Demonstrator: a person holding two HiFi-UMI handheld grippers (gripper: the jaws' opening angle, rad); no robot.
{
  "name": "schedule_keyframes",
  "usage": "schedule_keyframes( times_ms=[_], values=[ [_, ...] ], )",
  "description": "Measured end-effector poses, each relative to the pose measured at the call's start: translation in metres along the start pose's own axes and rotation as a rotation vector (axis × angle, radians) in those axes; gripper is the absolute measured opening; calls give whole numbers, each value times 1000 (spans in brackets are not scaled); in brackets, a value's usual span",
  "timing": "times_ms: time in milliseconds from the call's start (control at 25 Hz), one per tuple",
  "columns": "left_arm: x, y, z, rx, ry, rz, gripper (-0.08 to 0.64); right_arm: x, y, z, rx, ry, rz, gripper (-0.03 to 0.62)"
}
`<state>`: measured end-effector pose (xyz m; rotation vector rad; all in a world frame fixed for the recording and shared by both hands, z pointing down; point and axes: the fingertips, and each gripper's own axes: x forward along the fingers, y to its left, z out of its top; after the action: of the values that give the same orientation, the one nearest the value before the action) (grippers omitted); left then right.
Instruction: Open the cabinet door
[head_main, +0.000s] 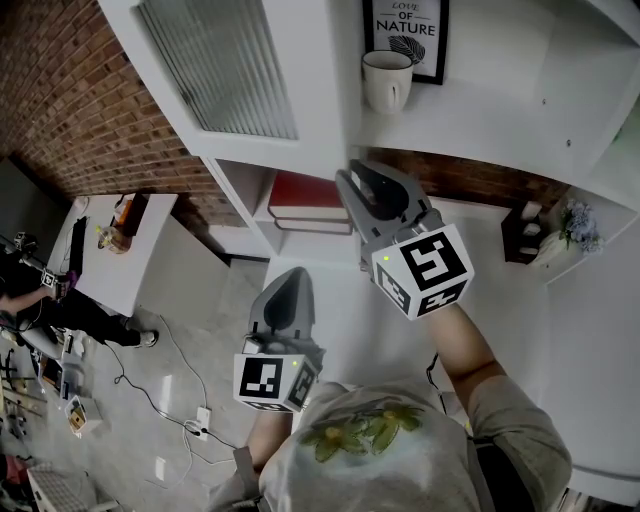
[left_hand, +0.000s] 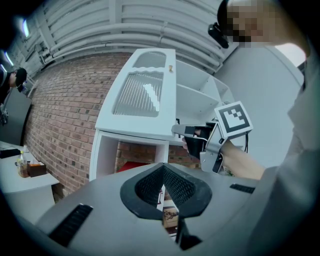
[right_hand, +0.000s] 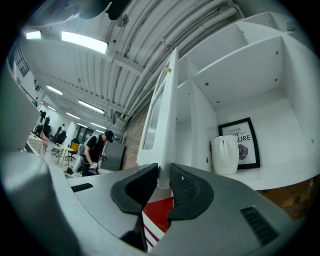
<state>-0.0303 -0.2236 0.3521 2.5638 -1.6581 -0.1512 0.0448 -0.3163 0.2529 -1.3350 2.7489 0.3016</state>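
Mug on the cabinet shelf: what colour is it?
The mug is plain white; it shows clearest in the right gripper view.

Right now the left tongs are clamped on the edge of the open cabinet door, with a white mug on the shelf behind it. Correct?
Wrong side. The right tongs are clamped on the edge of the open cabinet door; the right gripper view shows it. The left tongs are shut on nothing, away from the door. The white mug on the shelf behind it is as you say.
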Motion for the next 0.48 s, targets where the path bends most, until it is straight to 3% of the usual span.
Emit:
schedule_keyframes(
  times_ms=[480],
  values=[
    [-4,1,4,-2,-21,8,9,-7,13,4,4,-7,9,81]
  ],
)
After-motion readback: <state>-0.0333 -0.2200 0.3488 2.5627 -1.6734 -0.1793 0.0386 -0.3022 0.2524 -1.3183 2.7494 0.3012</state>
